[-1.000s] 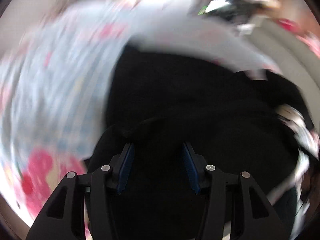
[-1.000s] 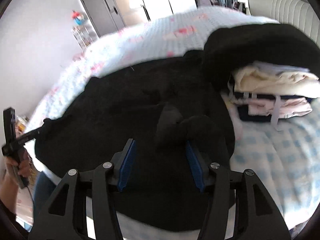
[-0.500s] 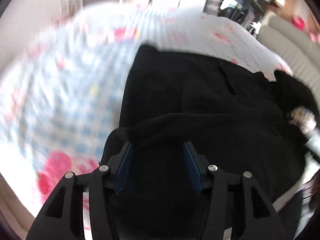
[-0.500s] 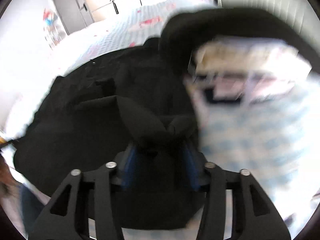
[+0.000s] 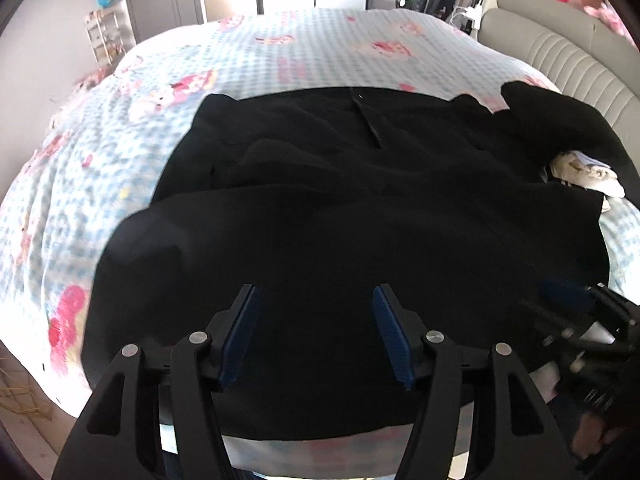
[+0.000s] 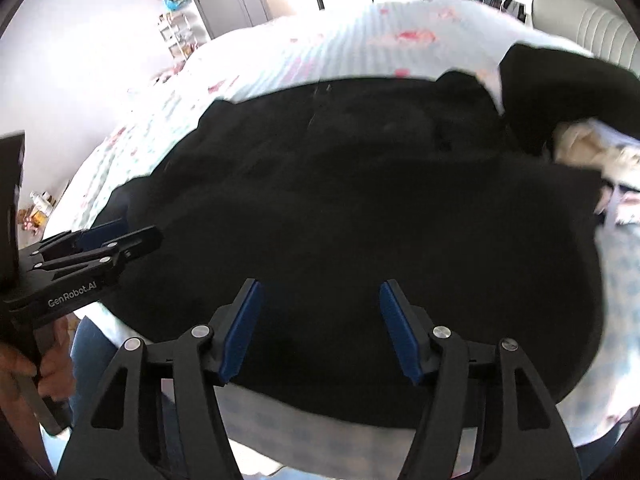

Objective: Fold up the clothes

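Note:
A large black garment (image 5: pixel 360 220) lies spread on the bed, its near part folded over the far part. My left gripper (image 5: pixel 314 292) hovers above its near edge. Its jaws are opening, with no fabric pinched between the blue pads. My right gripper (image 6: pixel 320 285) hangs over the same garment further right. Its jaws are opening too, and nothing is caught in them. Each gripper shows in the other's view: the left gripper (image 6: pixel 132 236) at the left edge, the right gripper (image 5: pixel 568 296), blurred, at the right edge.
The bed (image 5: pixel 280 52) has a blue-checked sheet with pink cartoon prints. A pile of folded light clothes (image 5: pixel 588 172) sits at the right under another black garment (image 5: pixel 560 120). A grey padded headboard (image 5: pixel 560 52) is far right, a small shelf (image 5: pixel 104 36) and doors beyond.
The right gripper held a bunch of black fabric half a second ago and has let it go. Both grippers pulled back toward the near bed edge with wider jaws. The garment lies flatter.

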Action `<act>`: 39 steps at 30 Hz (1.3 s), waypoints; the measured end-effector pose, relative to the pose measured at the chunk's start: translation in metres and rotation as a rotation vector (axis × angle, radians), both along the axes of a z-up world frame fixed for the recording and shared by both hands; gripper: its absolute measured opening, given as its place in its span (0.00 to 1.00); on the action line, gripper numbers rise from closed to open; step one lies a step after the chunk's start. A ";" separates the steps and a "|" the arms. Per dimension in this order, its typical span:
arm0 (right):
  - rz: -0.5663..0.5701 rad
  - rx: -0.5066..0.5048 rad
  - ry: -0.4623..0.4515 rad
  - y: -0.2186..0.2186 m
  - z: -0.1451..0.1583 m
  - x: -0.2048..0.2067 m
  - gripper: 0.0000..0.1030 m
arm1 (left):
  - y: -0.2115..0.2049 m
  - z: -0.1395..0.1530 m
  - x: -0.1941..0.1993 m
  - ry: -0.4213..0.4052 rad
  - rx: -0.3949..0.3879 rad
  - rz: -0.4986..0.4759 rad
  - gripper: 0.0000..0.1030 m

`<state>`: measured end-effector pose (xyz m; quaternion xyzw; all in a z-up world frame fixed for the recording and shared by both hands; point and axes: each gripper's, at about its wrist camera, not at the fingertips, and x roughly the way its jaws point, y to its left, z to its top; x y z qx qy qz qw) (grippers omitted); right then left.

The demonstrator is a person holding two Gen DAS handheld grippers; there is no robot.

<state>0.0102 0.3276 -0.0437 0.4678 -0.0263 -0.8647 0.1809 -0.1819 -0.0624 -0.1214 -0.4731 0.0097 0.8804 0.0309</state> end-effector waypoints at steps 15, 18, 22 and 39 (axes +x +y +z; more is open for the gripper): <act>-0.096 0.143 0.004 0.045 -0.026 0.008 0.49 | -0.048 -0.031 0.031 -0.044 -0.051 0.042 0.72; -0.197 0.168 0.013 0.088 -0.021 0.015 0.49 | -0.055 -0.025 0.037 -0.041 -0.049 0.052 0.65; -0.303 0.068 0.016 0.136 -0.004 0.027 0.48 | -0.045 -0.006 0.047 -0.006 0.055 0.028 0.65; -0.337 -0.154 -0.076 0.180 -0.015 0.031 0.56 | 0.190 -0.003 -0.003 -0.132 0.426 -0.516 0.65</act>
